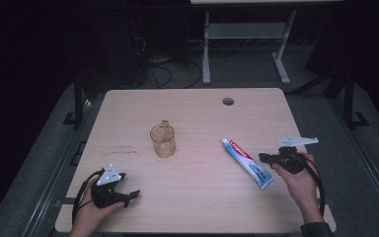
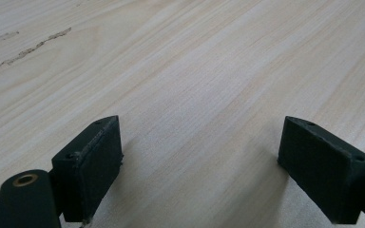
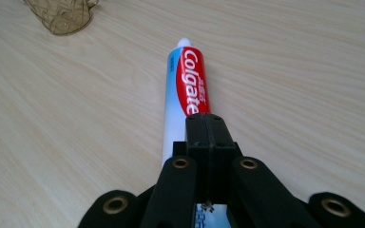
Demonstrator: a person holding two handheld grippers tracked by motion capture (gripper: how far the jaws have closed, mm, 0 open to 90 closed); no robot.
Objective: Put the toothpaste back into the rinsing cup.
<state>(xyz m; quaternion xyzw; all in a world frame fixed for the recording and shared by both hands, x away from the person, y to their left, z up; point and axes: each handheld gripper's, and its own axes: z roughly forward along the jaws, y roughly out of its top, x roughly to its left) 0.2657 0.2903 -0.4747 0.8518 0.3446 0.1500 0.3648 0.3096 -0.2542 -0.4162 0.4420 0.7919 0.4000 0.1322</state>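
Now my right tool (image 3: 208, 142) sits fully closed over the toothpaste tube (image 3: 184, 90), gripping nothing; my left tool (image 2: 197, 161) gapes wide above bare counter (image 2: 209, 71).

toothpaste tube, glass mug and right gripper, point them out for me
toothpaste tube (image 3: 192, 80), right gripper view, on the red label.
glass mug (image 1: 163, 142), high view, on its front wall.
right gripper (image 1: 262, 157), high view, at the tip of its closed jaws, by the tube's tail end.
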